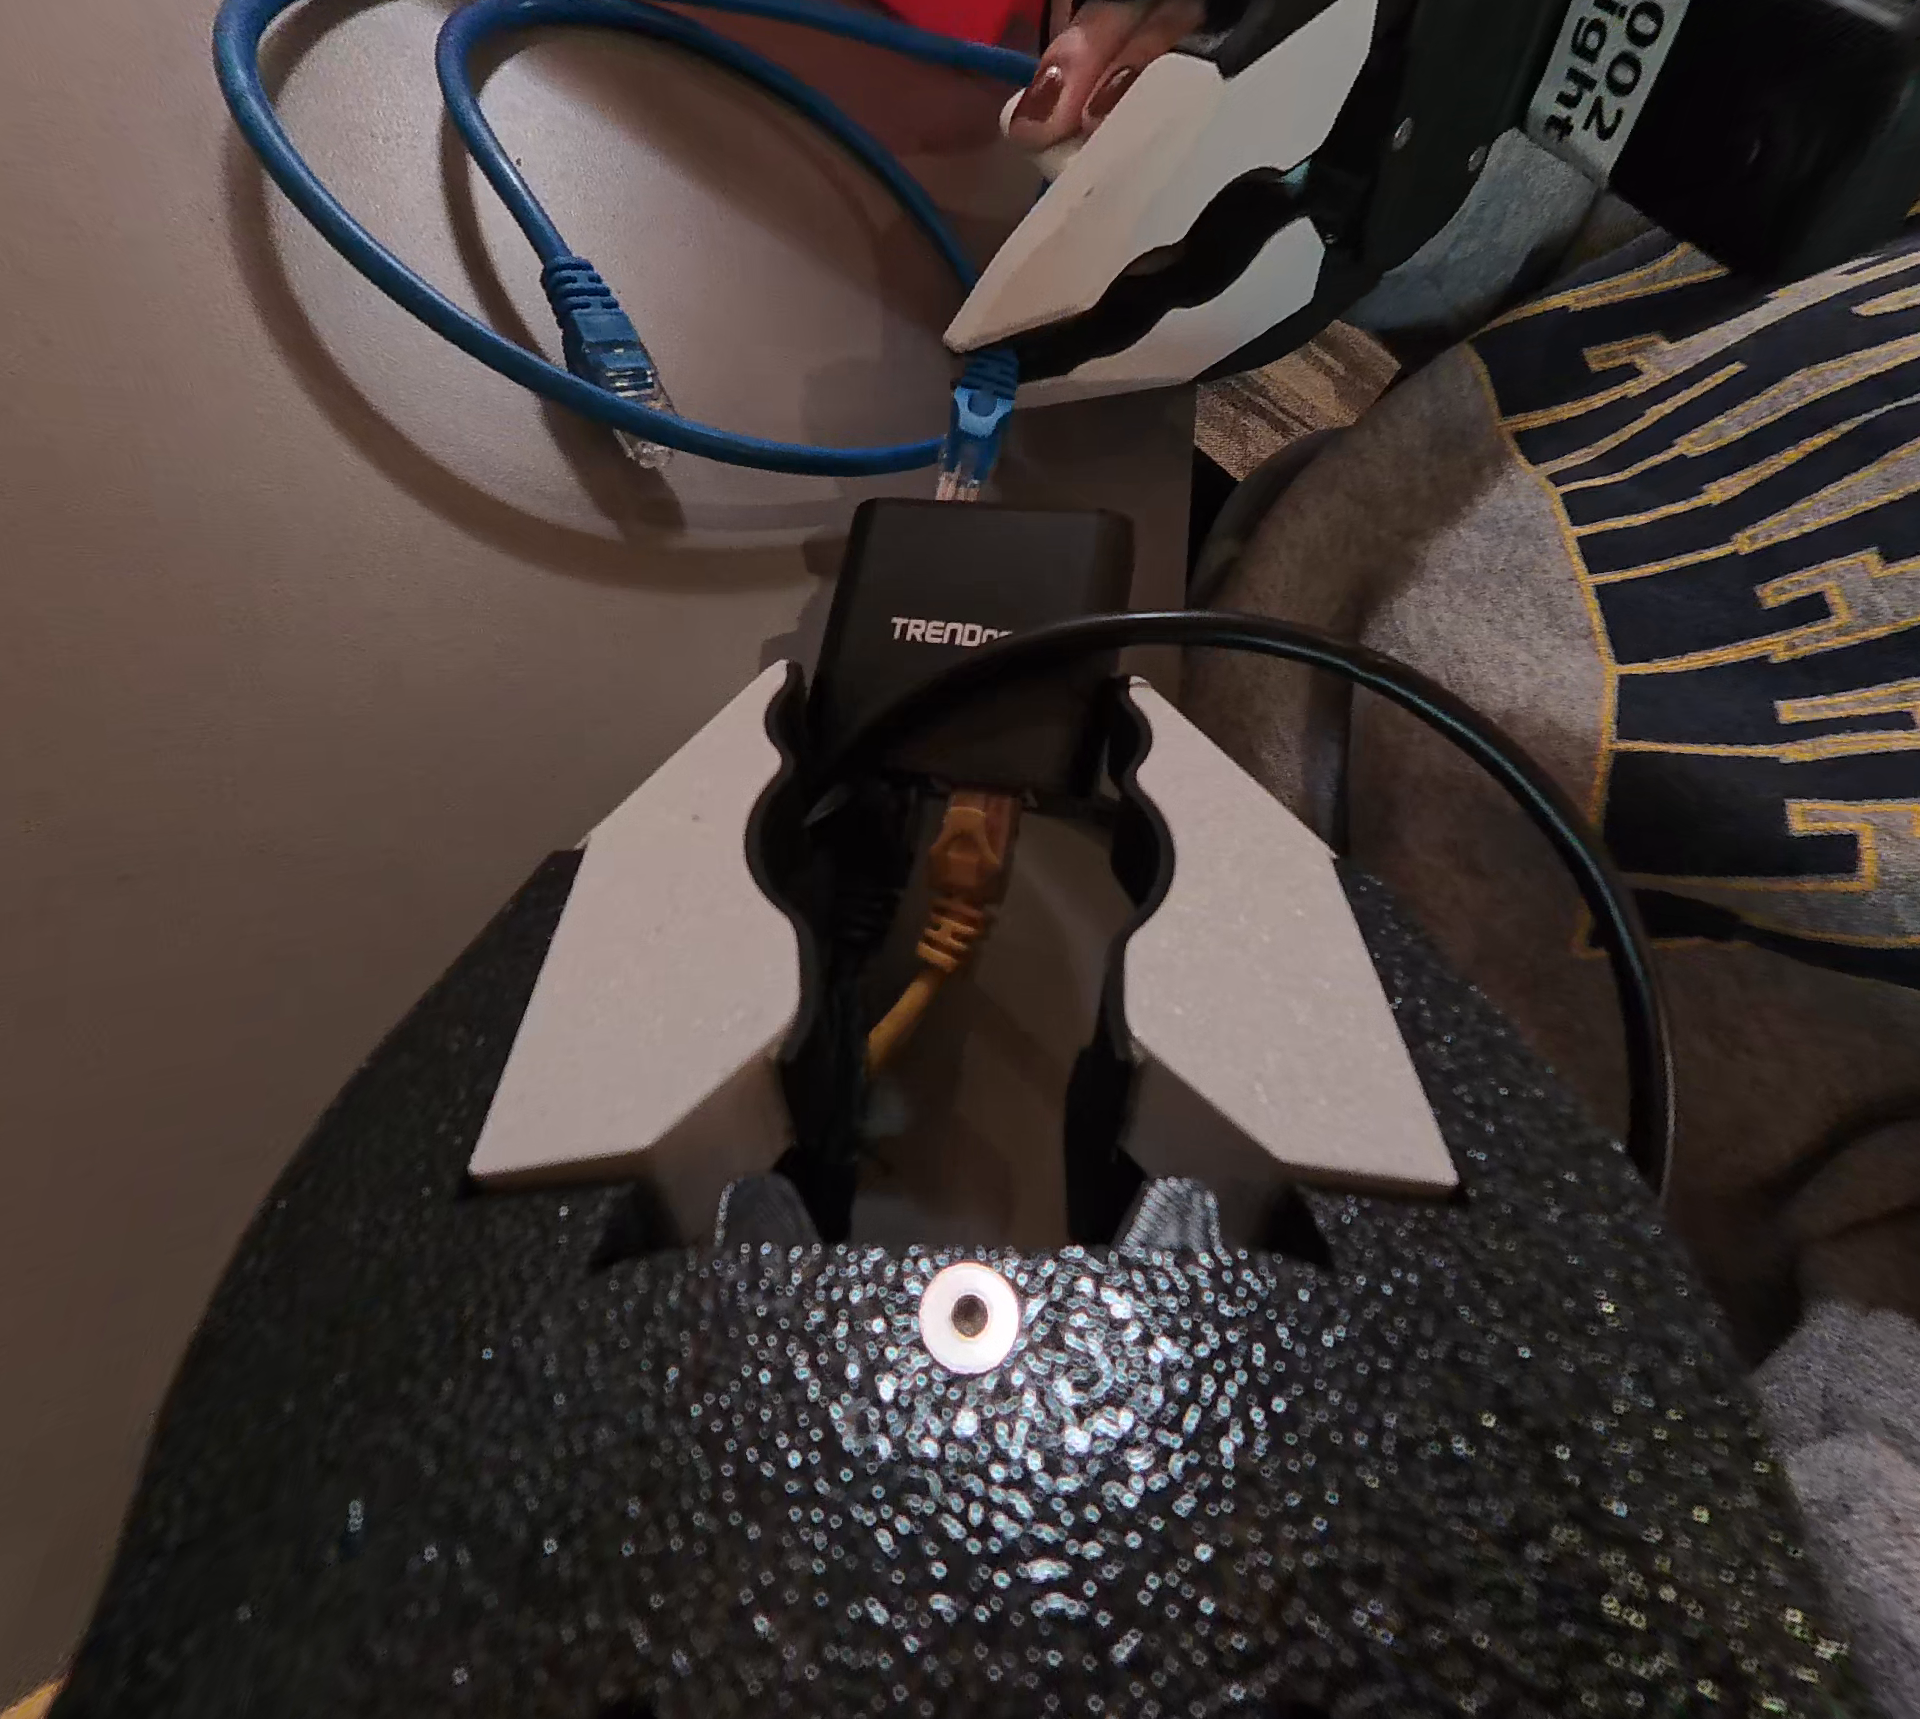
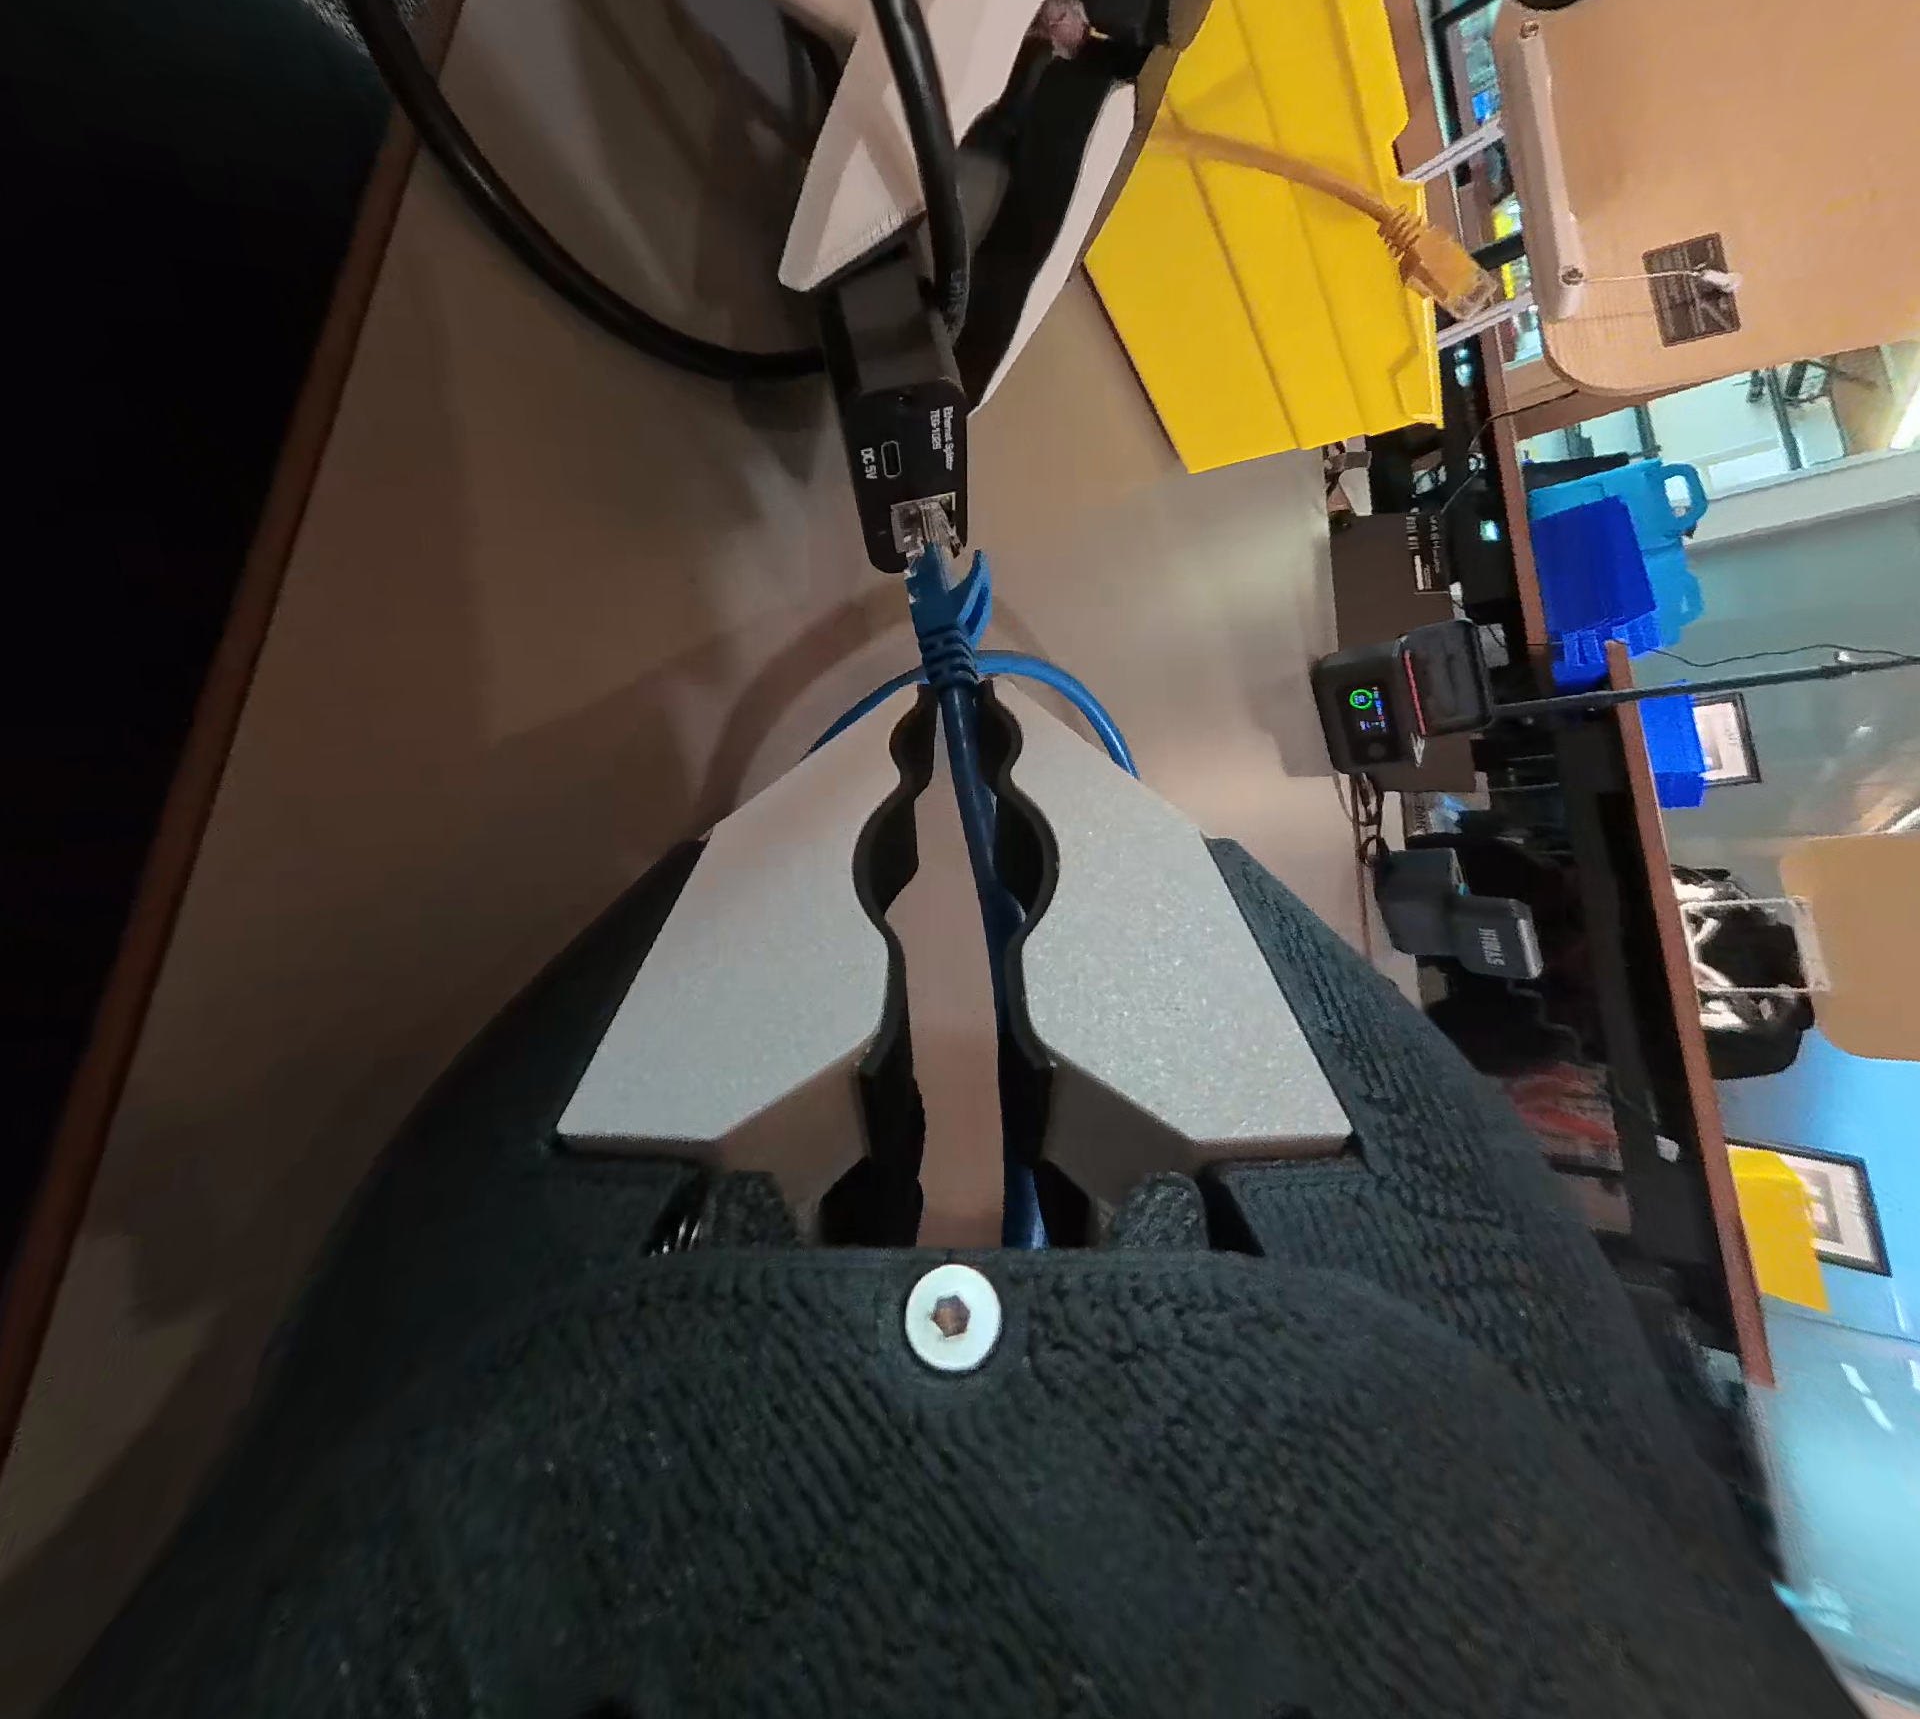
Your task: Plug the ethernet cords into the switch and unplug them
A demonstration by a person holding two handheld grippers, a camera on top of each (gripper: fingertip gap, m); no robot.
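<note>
The left gripper (image 1: 956,713) fingers clamp the black switch (image 1: 971,589) above the desk (image 1: 312,630), steadying it. The right gripper (image 2: 951,713) fingers pinch the blue cord (image 2: 940,620), its plug at the port.

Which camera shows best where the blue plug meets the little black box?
The right wrist view: the blue plug sits at the port on the black box, facing the camera. The left wrist view shows only the box's top, hiding the port.

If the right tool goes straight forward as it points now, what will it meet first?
Most likely the black switch. The right tool grips the blue ethernet cord, whose plug is at the switch's port. The left tool holds the switch from the far end.
</note>
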